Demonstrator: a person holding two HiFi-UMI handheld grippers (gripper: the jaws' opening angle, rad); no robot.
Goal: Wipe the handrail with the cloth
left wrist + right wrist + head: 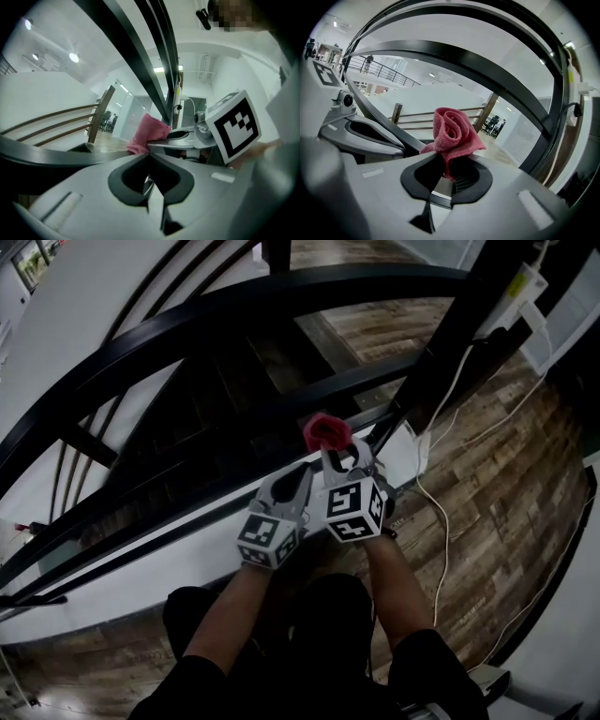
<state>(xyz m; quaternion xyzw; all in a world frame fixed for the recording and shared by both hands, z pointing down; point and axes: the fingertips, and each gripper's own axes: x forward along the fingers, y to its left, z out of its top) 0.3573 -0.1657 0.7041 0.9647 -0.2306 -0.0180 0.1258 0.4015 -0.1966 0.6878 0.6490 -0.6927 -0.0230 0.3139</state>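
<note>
Right gripper (pixel 338 454): nearest the head camera together with its partner. Its jaws are clamped on the lower fold of a pink cloth (pixel 452 131), and most of the cloth stands out past the tips in a rolled bunch.
Left gripper (pixel 300 472): just beside the right one, on its left. Its own view shows the jaws together with nothing between them.
Cloth: held by the right gripper alone, up among the lower black bars of the railing. No view settles whether it touches a bar. The left gripper view shows it as a pink wad just beyond that gripper's tips.
Handrail (pixel 187 324): a broad, black, curved band. In the head view it sweeps from the left edge to the upper right, higher in the picture than the cloth. In the right gripper view it arches above the cloth, apart from it.
Step in hand: by my reading, the approach. The cloth is gripped and carried toward the railing, but it is not yet pressed on the top rail.
Next move: likely to lift the right gripper until the bunch presses on the handrail, then draw it along the curve. This calls for steady pressure and a wrist that turns with the bend.
Caution: only a small fold sits between the jaws, so drag on the rail could tug the cloth loose.
Left gripper's part: it probably stays clear of the wiping path.
</note>
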